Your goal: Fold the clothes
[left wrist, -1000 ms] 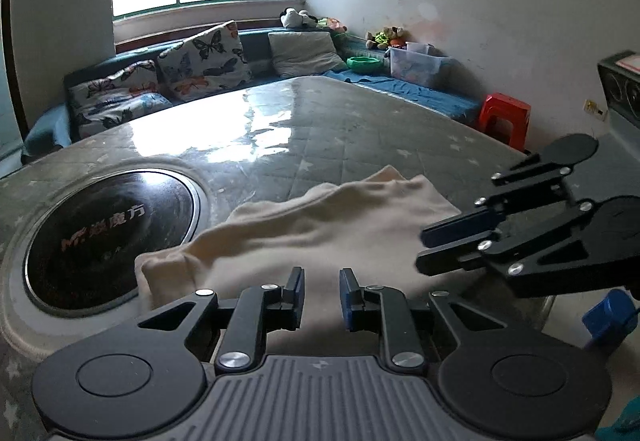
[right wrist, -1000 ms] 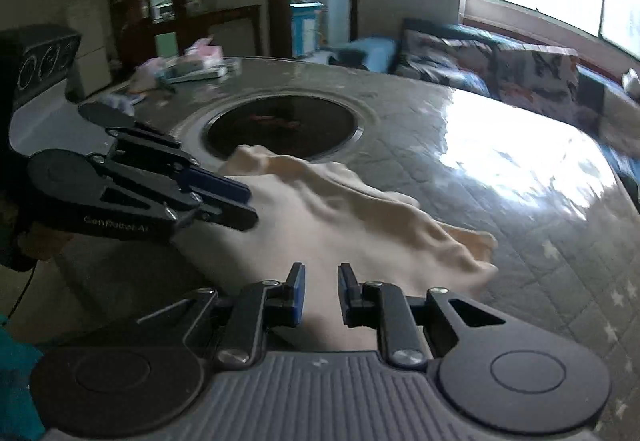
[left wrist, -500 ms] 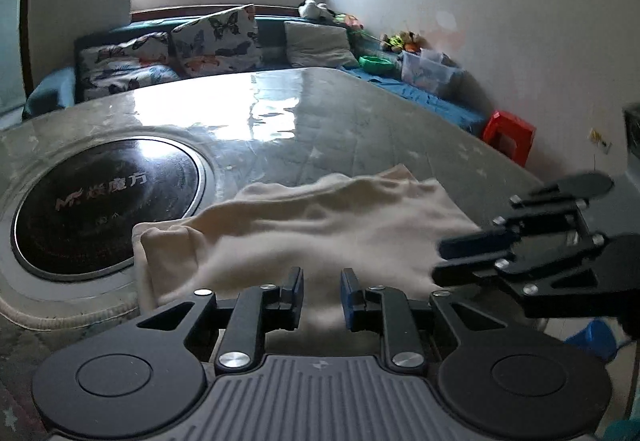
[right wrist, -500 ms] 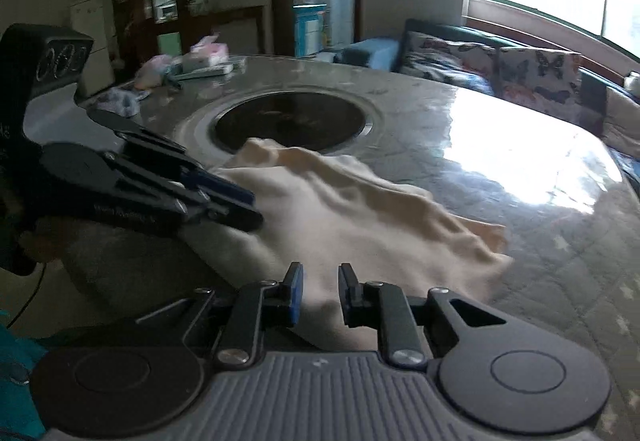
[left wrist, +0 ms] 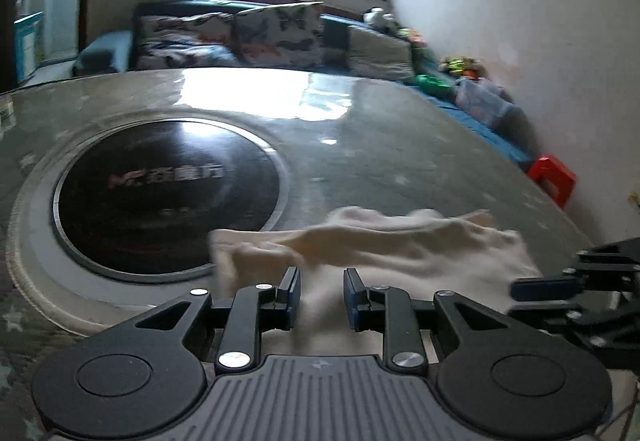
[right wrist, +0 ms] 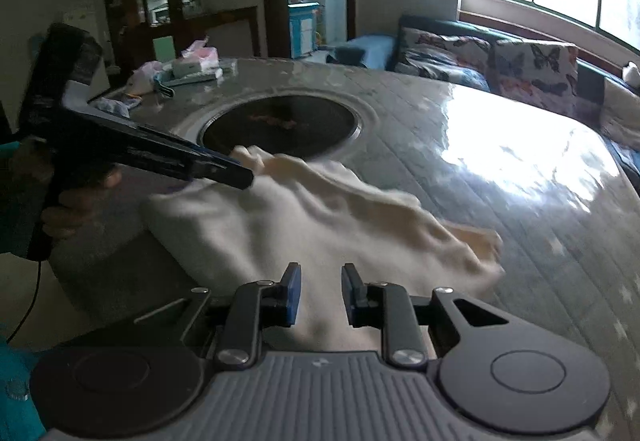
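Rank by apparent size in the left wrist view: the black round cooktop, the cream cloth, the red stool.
1. Black round cooktop and cream cloth look alike; blur and nearness leave it unsure.
2. Red stool, clearly smallest, though farthest.

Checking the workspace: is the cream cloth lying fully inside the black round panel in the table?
No, the cloth lies mostly on the grey table, with only one corner near the black panel rim.

cloth [left wrist: 400, 245] motion-blurred, cooktop lettering [left wrist: 168, 172] unreadable

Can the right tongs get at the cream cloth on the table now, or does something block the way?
Probably yes. The right tongs, jaws opening, sit right above the cream cloth with nothing between them; the left tongs are off at its far edge.
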A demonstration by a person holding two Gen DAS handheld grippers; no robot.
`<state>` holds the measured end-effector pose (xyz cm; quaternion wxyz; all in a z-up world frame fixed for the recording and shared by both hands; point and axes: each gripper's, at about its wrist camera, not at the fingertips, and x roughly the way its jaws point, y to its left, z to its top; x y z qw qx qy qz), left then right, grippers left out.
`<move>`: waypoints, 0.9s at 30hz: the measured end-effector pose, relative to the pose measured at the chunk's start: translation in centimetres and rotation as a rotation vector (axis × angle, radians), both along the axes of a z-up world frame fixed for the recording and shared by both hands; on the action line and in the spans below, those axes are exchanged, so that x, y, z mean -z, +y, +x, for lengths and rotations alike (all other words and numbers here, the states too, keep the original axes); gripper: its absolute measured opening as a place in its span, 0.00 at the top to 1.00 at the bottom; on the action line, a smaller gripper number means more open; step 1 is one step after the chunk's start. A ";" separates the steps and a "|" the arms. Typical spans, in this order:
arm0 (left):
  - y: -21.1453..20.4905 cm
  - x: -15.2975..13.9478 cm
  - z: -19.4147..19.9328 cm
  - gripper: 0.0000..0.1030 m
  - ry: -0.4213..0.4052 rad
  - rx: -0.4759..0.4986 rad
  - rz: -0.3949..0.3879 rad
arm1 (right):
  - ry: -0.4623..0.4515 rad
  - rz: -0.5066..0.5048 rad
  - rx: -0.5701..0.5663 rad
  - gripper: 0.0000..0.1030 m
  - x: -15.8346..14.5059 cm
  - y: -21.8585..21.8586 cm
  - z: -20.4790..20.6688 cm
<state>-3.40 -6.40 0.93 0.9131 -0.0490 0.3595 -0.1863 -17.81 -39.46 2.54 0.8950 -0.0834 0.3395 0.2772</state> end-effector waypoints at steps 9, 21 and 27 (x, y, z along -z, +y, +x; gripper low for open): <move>1.7 0.3 1.4 0.76 -0.010 -0.060 0.040 | 0.033 -0.014 -0.057 0.79 1.3 2.8 2.2; 0.7 0.9 2.4 0.74 -0.042 -0.044 0.112 | 0.033 -0.013 0.022 0.78 1.1 2.7 7.4; 1.1 0.6 2.4 0.74 -0.033 -0.038 0.093 | 0.078 0.003 0.071 0.81 2.0 2.1 9.6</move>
